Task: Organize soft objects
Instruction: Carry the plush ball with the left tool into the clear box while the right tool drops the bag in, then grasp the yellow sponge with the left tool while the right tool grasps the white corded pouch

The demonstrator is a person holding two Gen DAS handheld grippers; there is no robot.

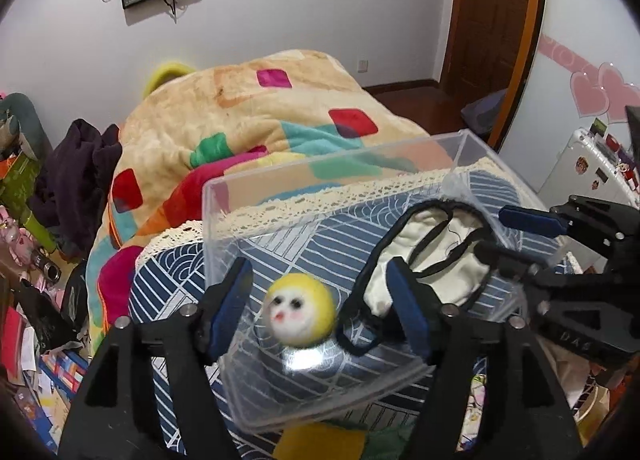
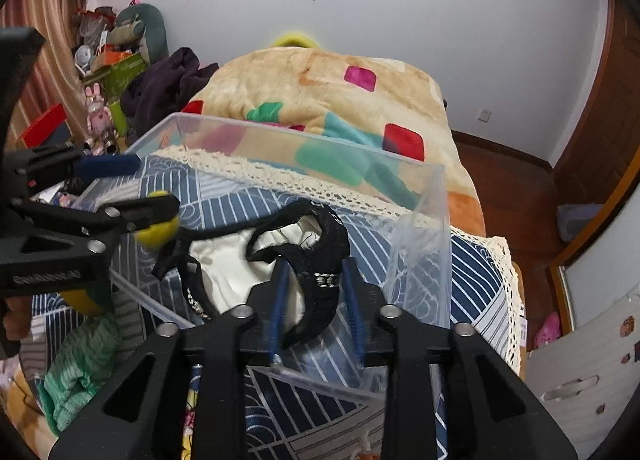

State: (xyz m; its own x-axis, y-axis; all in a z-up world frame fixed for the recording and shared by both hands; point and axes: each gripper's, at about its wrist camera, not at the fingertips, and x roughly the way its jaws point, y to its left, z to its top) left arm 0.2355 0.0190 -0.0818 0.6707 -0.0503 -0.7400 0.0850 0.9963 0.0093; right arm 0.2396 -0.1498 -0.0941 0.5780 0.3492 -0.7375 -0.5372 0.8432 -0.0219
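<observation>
A clear plastic box [image 1: 320, 176] stands on a blue-and-white patterned cloth. In it lies a yellow felt ball with a white face [image 1: 301, 312] and a white garment with black lace trim [image 1: 432, 256]. My left gripper [image 1: 316, 304] is open, its blue pads on either side of the ball without touching it. The ball looks blurred. My right gripper [image 2: 314, 300] hangs over the box [image 2: 420, 196] with the garment's black lace band [image 2: 320, 280] between its pads; a gap shows beside the band. The ball [image 2: 158, 238] sits partly hidden behind the left gripper.
A colourful fleece blanket [image 1: 248, 120] covers the bed behind the box. A green knitted item [image 2: 80, 372] and a yellow object [image 1: 320, 440] lie in front of the box. Clutter fills the left side [image 1: 36, 220]. A white cabinet [image 1: 592, 164] stands at the right.
</observation>
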